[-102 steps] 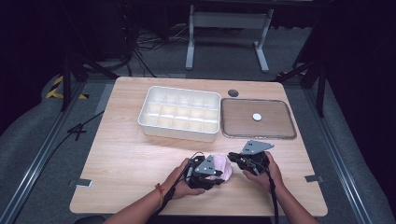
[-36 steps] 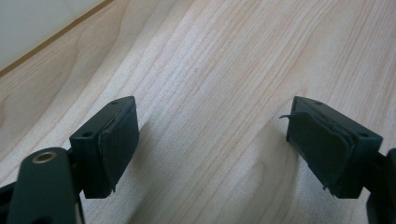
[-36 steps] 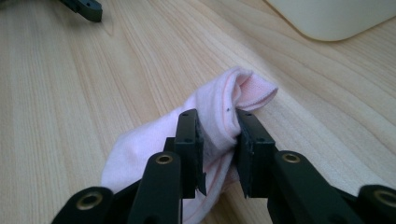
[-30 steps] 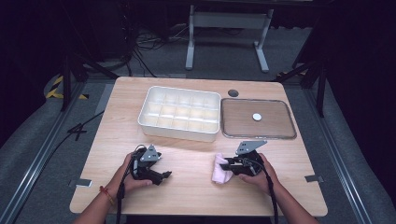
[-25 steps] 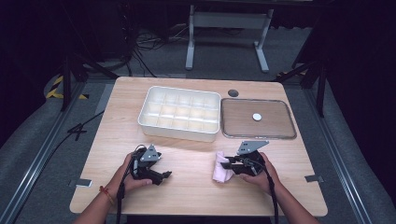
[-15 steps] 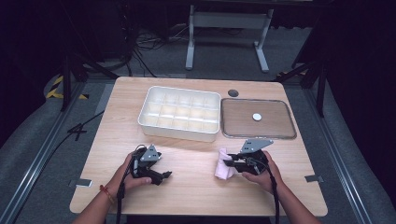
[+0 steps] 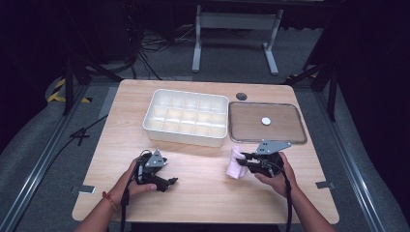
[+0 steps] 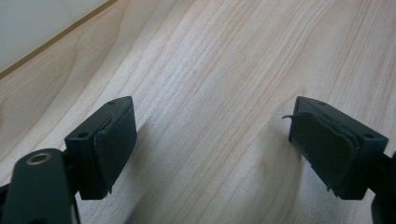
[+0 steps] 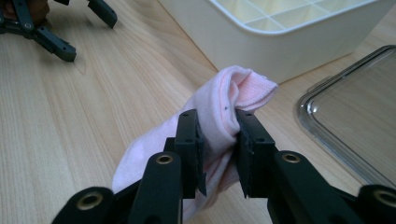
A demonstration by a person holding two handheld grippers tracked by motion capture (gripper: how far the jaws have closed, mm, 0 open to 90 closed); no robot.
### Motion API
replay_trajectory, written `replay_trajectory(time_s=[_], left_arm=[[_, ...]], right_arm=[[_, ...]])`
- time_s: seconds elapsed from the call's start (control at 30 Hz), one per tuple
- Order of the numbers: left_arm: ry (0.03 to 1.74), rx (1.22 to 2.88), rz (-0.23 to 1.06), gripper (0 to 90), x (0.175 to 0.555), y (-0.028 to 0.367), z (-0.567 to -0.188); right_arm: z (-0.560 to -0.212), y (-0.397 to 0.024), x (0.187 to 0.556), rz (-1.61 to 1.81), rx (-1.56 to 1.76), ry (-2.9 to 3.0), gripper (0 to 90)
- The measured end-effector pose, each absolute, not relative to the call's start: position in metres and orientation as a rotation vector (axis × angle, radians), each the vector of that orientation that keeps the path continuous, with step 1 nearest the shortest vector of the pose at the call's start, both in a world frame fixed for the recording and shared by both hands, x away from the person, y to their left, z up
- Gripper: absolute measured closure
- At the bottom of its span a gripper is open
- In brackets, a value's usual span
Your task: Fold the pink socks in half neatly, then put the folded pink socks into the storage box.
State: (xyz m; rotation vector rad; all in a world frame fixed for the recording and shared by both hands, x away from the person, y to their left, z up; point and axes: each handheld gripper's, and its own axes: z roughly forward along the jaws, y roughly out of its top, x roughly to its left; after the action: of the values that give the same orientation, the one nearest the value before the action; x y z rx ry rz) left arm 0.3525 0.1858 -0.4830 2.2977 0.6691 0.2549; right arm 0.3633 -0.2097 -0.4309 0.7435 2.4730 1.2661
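— Dark floor with cables and a grey metal stand surrounds the pale wooden counter (image 7: pixel 203 193) we are working at. What do we have on it?

— At twelve o'clock from the middle sits a white plastic tray divided into small square compartments (image 7: pixel 186 117). Just beside it, toward three o'clock, lies a clear rectangular lid with a metal-looking rim (image 7: pixel 267 123), and a small white round disc (image 7: pixel 266 121) rests on it. A small dark round spot (image 7: pixel 241 96) marks the counter at the far edge, behind the gap between tray and lid.

— And the cloth?

— The soft pink knitted cloth (image 9: pixel 219 126) is at about five o'clock from the tray, near the tray's front corner and the lid's near edge. Our right hand-held gripper (image 9: pixel 219 144) has its jaws pinched on a bunched fold of it. In the right gripper view the fabric bulges up between the two black pads, and a looser part hangs down toward the wood at seven o'clock. From above, the cloth (image 7: pixel 236 163) sticks out at nine o'clock from that gripper (image 7: pixel 244 160).

— Is it lifted?

— We cannot tell whether its lower end touches the counter.

— What about our other hand?

— Our left hand-held gripper (image 7: pixel 170 182) is at seven o'clock from the tray, well apart from the cloth. Its jaws stand wide open, with bare wood grain between them in the left gripper view (image 8: pixel 212 144); it holds nothing.
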Motion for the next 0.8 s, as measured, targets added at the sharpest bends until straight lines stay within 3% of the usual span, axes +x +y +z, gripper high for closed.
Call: replay_trajectory(time_s=[0.8], left_arm=[[0.665, 2.294, 0.244, 14.6, 0.352, 0.186, -0.484]], right_arm=[[-0.408, -0.211, 0.364, 1.297, 0.723, 2.381, 72.9]])
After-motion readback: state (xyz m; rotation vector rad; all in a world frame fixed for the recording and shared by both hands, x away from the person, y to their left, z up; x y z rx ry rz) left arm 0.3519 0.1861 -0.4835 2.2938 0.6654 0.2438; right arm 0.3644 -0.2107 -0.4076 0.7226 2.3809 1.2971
